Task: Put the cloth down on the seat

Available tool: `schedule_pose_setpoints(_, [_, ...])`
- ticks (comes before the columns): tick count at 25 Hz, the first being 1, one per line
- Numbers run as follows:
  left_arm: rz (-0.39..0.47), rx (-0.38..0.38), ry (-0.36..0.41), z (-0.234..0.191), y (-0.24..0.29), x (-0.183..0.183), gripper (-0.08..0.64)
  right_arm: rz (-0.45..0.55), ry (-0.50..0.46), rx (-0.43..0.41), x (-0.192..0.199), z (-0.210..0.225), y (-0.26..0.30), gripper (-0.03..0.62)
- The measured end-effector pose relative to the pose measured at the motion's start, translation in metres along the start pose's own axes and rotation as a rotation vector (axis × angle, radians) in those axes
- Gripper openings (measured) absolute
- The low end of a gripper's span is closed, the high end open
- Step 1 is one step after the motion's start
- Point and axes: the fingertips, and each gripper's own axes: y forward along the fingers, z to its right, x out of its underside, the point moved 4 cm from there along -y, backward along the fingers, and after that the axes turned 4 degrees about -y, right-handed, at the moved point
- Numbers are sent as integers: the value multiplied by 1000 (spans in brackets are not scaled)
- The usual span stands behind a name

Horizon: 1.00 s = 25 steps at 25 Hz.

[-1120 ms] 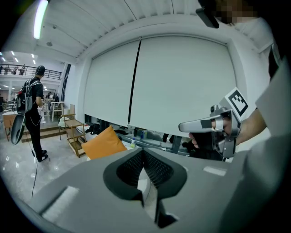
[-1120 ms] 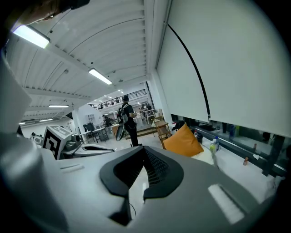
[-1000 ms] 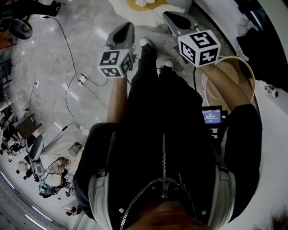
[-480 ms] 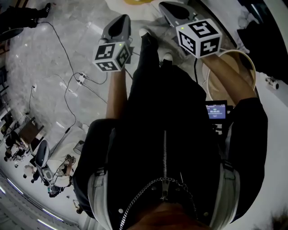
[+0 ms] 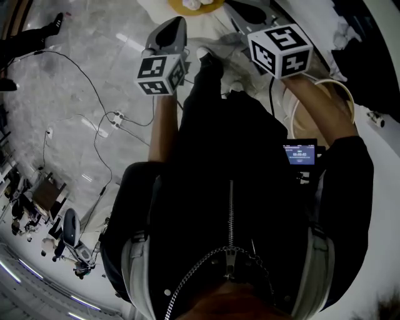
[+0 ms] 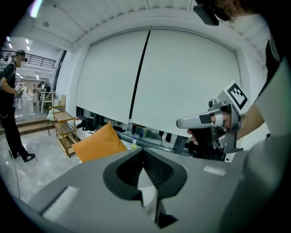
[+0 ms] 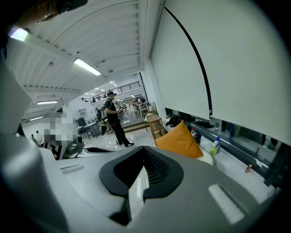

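No cloth shows in any view. My left gripper (image 5: 177, 24) is held up in front of the person's chest, and its marker cube (image 5: 160, 75) faces the camera. In the left gripper view its jaws (image 6: 144, 153) are shut with nothing between them. My right gripper (image 5: 235, 7) is raised at the top right with its cube (image 5: 279, 50), and it also shows from the side as the right gripper (image 6: 213, 121). Its jaws (image 7: 144, 151) are shut and empty. An orange cushion (image 6: 97, 143) lies on a white seat ahead.
A round wooden stool (image 5: 345, 100) stands at the right, below the right forearm. Cables (image 5: 106, 116) trail over the marble floor at left. A person in black (image 7: 113, 118) stands near a wooden shelf cart (image 6: 63, 128). Bottles (image 7: 213, 148) stand on a window ledge.
Both grippers have drifted slightly upward in the head view, and the head camera has shifted over the floor. The jaws have stayed shut.
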Motion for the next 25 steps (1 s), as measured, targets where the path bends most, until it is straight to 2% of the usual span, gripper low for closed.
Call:
schedule_pose_setpoints(5, [-7, 16, -10, -47, 28, -18, 9, -31, 3, 16, -21, 16, 51, 2])
schedule_pose_setpoints(11, [-26, 51, -26, -88, 52, -25, 9, -70, 12, 31, -27, 22, 93, 2])
schedule_pose_setpoints(21, [-54, 79, -39, -99, 83, -20, 9, -108, 39, 23, -16, 41, 118, 2])
schedule_pose_setpoints(25, [-25, 86, -31, -98, 97, -21, 9, -109, 33, 20, -8, 60, 124, 2])
